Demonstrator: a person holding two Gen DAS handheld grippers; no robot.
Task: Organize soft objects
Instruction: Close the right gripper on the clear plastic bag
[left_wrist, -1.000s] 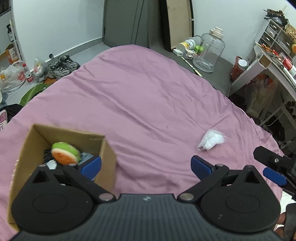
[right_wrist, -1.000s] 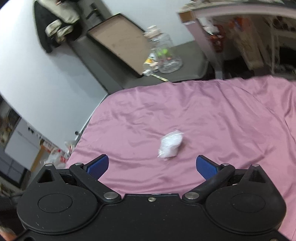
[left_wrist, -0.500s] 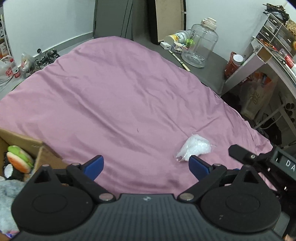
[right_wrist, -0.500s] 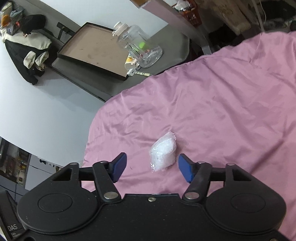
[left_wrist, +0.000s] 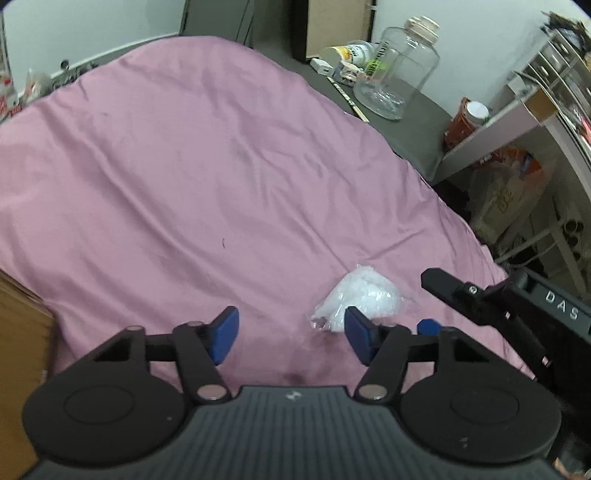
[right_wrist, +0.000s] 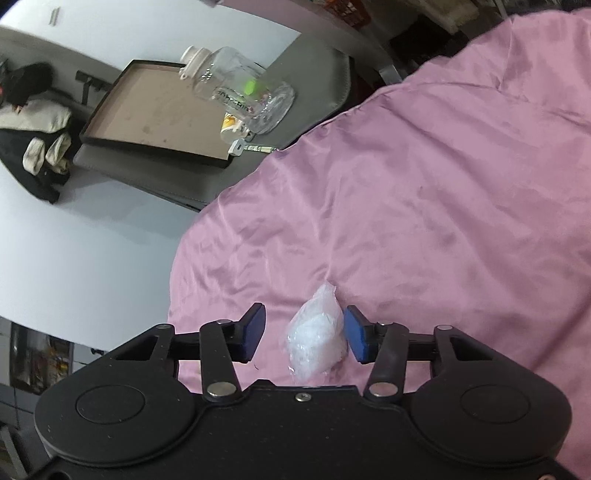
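At the far left a corner of the cardboard box shows, and beside it the left gripper hangs over bare pink bedsheet, its jaws closing on nothing. To its right the small white bundle in clear plastic lies on the sheet between the blue pads of the right gripper. These jaws are closing too, the right-hand pad touching the wrap, the other apart. It looks feather-light, squashy and slippery, so I'd pinch its fat middle.
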